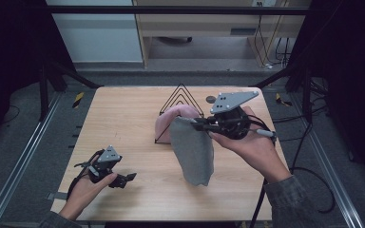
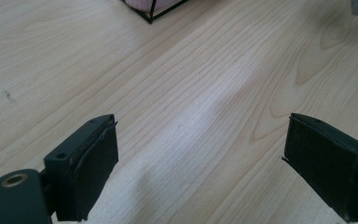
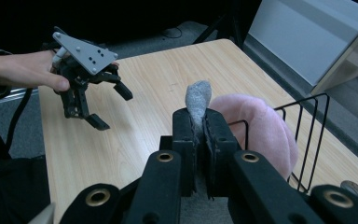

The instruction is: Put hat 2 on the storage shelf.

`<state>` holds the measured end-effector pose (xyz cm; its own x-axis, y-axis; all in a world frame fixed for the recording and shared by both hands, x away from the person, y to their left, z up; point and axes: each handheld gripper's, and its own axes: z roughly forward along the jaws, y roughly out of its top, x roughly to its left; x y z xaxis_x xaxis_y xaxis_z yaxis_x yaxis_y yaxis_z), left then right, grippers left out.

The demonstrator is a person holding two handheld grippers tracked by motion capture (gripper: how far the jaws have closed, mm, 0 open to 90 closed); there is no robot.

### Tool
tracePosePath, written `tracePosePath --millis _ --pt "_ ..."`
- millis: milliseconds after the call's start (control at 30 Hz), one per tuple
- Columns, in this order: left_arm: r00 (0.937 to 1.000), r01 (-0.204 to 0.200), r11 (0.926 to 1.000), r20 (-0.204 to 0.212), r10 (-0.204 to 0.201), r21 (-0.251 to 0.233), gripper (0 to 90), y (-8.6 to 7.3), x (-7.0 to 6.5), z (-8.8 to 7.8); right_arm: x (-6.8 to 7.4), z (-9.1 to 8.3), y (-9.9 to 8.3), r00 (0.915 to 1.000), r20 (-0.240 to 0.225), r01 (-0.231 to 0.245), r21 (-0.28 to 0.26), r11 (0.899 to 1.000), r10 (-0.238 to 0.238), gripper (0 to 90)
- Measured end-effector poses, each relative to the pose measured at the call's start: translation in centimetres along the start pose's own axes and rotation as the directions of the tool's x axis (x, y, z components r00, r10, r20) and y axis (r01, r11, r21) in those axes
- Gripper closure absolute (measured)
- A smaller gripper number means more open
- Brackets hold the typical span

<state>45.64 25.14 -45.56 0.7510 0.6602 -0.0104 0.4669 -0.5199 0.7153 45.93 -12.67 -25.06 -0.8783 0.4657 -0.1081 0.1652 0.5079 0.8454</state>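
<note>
Left hand-held gripper (image 1: 123,179), nearest the camera in the high view: held low over the near-left part of the tabletop (image 1: 123,118), jaws spread wide, nothing between them. Its own view looks along bare wood grain, with a corner of the black wire rack (image 2: 154,13) at the top edge.

Right hand-held gripper (image 1: 196,122): raised over the right-centre of the tabletop, jaws pointing toward the person's left, clamped tight on the top edge of a grey cloth (image 1: 193,152). In the right gripper view a small tuft of grey fabric (image 3: 198,100) stands up out of the closed jaws.

Grey cloth: hangs from that pinch, long axis near vertical. Whether its lower edge rests on the wood or hangs just above it cannot be told.

Pink cloth (image 1: 171,118): draped on the black wire rack (image 1: 180,95) directly behind the grey one; contact between the two cannot be told.

Key relation: free lower hem of the grey cloth lies to the right of and slightly beyond the open left hand-held gripper, with clear wood between. Judgement: the left one is the nearer tool for taking that hem, approaching rightward across the tabletop.

Small dark round item (image 1: 211,99): far side, beside the rack; unidentified.
</note>
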Motion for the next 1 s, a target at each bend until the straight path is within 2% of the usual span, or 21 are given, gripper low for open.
tracePosePath --millis 133,267,367,500,633,667,733,800,900,1000 --pt "0.9999 -0.008 0.9998 0.007 0.008 -0.016 10.6 0.8 -0.3 -0.2 0.2 0.3 0.9 0.9999 -0.008 0.006 -0.009 1.0 -0.006 84.9" --pt "0.998 -0.06 0.9981 0.017 0.061 -0.015 13.3 2.3 -0.8 -0.5 0.4 0.5 1.8 0.9998 -0.018 0.012 -0.02 1.0 -0.012 84.9" --pt "0.9941 -0.099 0.995 0.043 0.099 -0.007 13.4 3.8 -1.0 -0.6 0.6 0.9 2.4 0.9994 -0.026 0.022 -0.021 1.0 -0.022 84.9" --pt "0.9903 -0.125 0.9921 0.059 0.125 -0.016 13.4 5.5 -1.0 -0.9 0.9 1.4 2.7 0.9991 -0.033 0.027 -0.017 0.999 -0.027 84.8" --pt "0.9849 -0.145 0.989 0.091 0.147 -0.029 13.7 7.1 -0.7 -1.2 1.1 1.8 2.8 0.9987 -0.039 0.032 -0.006 0.999 -0.032 84.8" --pt "0.9849 -0.145 0.989 0.091 0.147 -0.029 13.9 7.1 -0.7 -1.2 1.2 1.9 2.9 0.9988 -0.038 0.032 -0.004 0.999 -0.032 84.8" --pt "0.9832 -0.139 0.9892 0.113 0.143 -0.048 14.9 8.1 -0.6 -1.3 1.3 2.0 2.9 0.9985 -0.043 0.033 -0.002 0.999 -0.033 84.8" --pt "0.9811 -0.146 0.9872 0.118 0.153 -0.063 15.8 8.7 -0.7 -1.4 1.4 2.1 3.0 0.9981 -0.048 0.037 -0.002 0.999 -0.037 84.8" --pt "0.9745 -0.175 0.9816 0.128 0.184 -0.075 16.6 9.7 -0.9 -1.6 1.6 2.3 3.1 0.9978 -0.052 0.042 0.001 0.999 -0.042 84.7" --pt "0.9733 -0.181 0.9789 0.125 0.192 -0.094 17.7 10.5 -1.0 -1.8 1.8 2.5 3.2 0.9976 -0.056 0.042 0.003 0.999 -0.042 84.7"
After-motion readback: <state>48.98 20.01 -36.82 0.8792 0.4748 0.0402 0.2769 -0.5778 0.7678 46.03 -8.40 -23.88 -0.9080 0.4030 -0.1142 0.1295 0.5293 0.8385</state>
